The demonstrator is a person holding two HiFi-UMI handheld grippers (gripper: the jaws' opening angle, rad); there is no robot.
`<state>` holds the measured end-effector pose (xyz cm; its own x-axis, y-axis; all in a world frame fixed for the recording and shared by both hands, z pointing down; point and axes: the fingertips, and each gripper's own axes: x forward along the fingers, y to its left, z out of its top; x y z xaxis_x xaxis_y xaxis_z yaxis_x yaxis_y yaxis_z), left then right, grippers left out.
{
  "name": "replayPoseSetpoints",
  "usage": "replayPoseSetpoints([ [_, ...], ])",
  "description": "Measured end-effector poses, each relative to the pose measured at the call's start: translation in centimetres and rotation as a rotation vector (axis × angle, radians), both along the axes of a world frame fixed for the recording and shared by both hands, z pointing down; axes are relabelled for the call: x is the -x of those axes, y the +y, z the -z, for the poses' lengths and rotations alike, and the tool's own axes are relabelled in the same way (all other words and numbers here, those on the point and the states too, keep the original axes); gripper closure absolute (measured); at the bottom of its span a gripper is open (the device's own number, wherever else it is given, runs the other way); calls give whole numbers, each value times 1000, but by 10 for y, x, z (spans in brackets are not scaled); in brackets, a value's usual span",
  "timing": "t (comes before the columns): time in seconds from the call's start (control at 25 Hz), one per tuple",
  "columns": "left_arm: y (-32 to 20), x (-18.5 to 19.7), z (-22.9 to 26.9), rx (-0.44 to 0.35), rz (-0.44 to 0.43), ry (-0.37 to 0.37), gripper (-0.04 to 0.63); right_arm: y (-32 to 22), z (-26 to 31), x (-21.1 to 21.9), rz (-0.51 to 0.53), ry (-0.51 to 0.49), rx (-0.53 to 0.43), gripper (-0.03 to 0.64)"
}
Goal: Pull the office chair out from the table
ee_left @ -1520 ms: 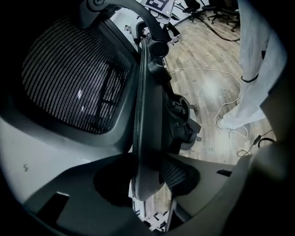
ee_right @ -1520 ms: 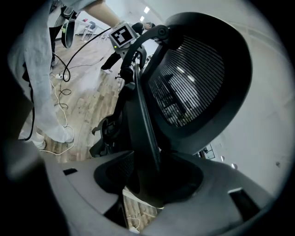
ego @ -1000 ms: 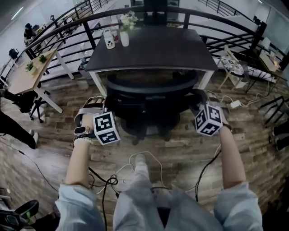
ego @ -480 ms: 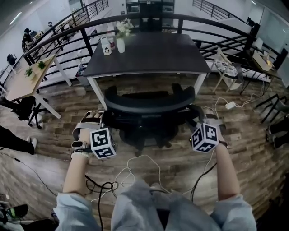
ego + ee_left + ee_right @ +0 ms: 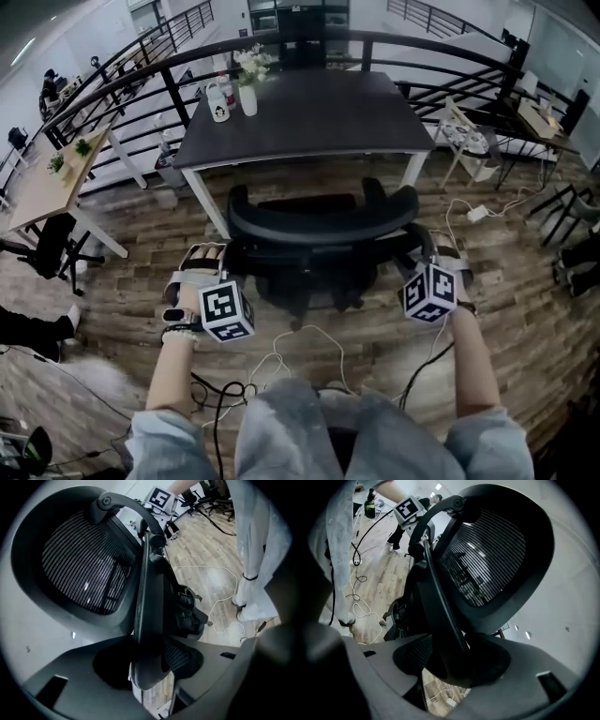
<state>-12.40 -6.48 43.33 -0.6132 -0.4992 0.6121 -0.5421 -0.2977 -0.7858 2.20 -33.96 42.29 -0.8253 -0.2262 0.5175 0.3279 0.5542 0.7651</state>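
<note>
My left tool (image 5: 208, 267) clamps one edge of the chair (image 5: 323, 220) back to pull it. My right tool (image 5: 433, 260) has just been opening around the other edge, probably letting go. The chair stands clear of the table (image 5: 309, 112).

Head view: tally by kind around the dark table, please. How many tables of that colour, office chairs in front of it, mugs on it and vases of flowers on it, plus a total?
dark table: 1
office chair: 1
mug: 1
vase of flowers: 1
total: 4
</note>
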Motion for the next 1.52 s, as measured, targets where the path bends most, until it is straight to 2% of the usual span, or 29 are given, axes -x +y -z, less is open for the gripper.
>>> replayPoseSetpoints([
  [0.12, -2, -4, 2, -65, -1, 66, 383, 0, 0, 0, -19, 8, -7, 367],
  [0.28, -1, -5, 7, -110, 4, 67, 382, 10, 11, -5, -33, -13, 31, 367],
  [0.36, 0, -8, 17, -187, 21, 94, 384, 19, 20, -13, -38, -56, 82, 383],
  [0.44, 4, -14, 30, -276, 40, 129, 384, 28, 30, -23, -56, -115, 152, 426],
  [0.6, 10, -36, 55, -393, 24, 128, 423, 49, 46, -43, -97, -232, 319, 537],
  [0.76, 0, -70, 87, -551, -15, 170, 493, 75, 68, -54, -99, -330, 405, 607],
  [1.0, -17, -117, 132, -785, -84, 272, 592, 105, 108, -67, -104, -511, 544, 611],
  [1.2, -19, -139, 163, -959, -106, 357, 595, 114, 141, -77, -140, -656, 645, 612],
  [1.32, -19, -148, 175, -1002, -138, 367, 595, 120, 155, -78, -127, -711, 653, 612],
  [1.52, -20, -155, 184, -1031, -199, 394, 595, 133, 165, -73, -98, -732, 662, 612],
])
